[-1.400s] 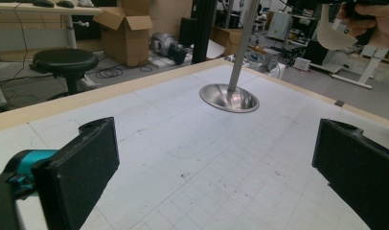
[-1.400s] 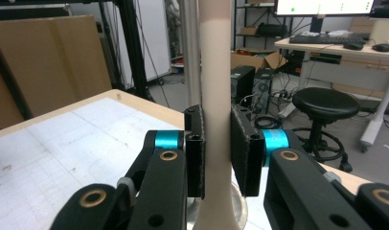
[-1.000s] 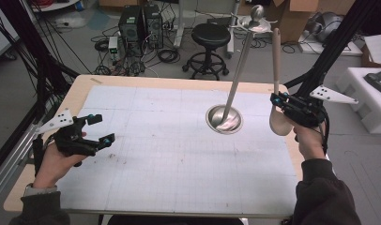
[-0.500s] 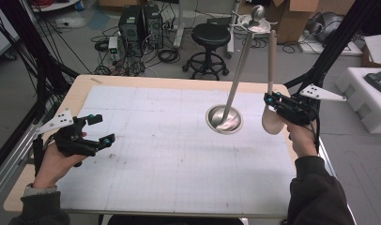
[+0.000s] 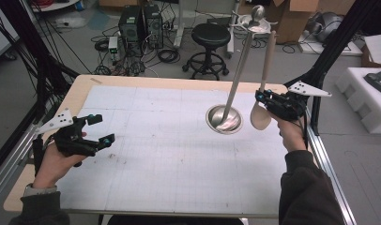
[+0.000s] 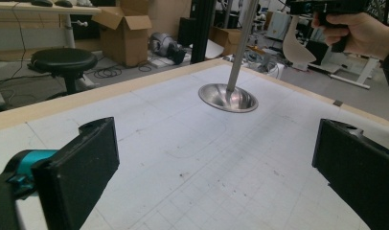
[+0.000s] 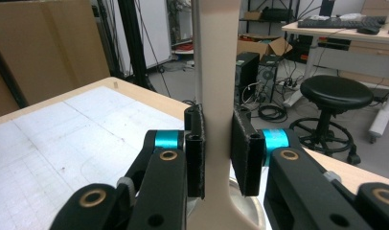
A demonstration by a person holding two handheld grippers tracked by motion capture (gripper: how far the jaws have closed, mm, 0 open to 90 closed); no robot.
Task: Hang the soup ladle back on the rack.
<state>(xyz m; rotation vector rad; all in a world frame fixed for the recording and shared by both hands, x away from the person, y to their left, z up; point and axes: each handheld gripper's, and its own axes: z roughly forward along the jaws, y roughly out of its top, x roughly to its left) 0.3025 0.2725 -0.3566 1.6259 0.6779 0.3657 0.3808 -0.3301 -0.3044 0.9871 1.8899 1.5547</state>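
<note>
A steel ladle (image 5: 224, 119) stands on the white gridded mat (image 5: 170, 154), its bowl down and its long handle leaning up and away; the left gripper view shows the ladle (image 6: 228, 98) straight ahead. My right gripper (image 5: 266, 101) is shut on the stem of a beige wooden spoon (image 5: 260, 117), held upright with its bowl hanging down just right of the ladle bowl. The pads press on both sides of the spoon (image 7: 215, 72) in the right gripper view. My left gripper (image 5: 102, 128) rests at the table's left, open with nothing between its wide-set jaws (image 6: 216, 182).
A black stool (image 5: 209, 35) and computer towers (image 5: 137, 21) stand on the floor beyond the far table edge. White foam blocks (image 5: 367, 93) and a black frame post (image 5: 339, 42) are to the right. The mat lies bare between the two hands.
My right gripper has carried the wooden spoon leftward and slightly down, closer to the ladle bowl. The left hand has stayed put.
</note>
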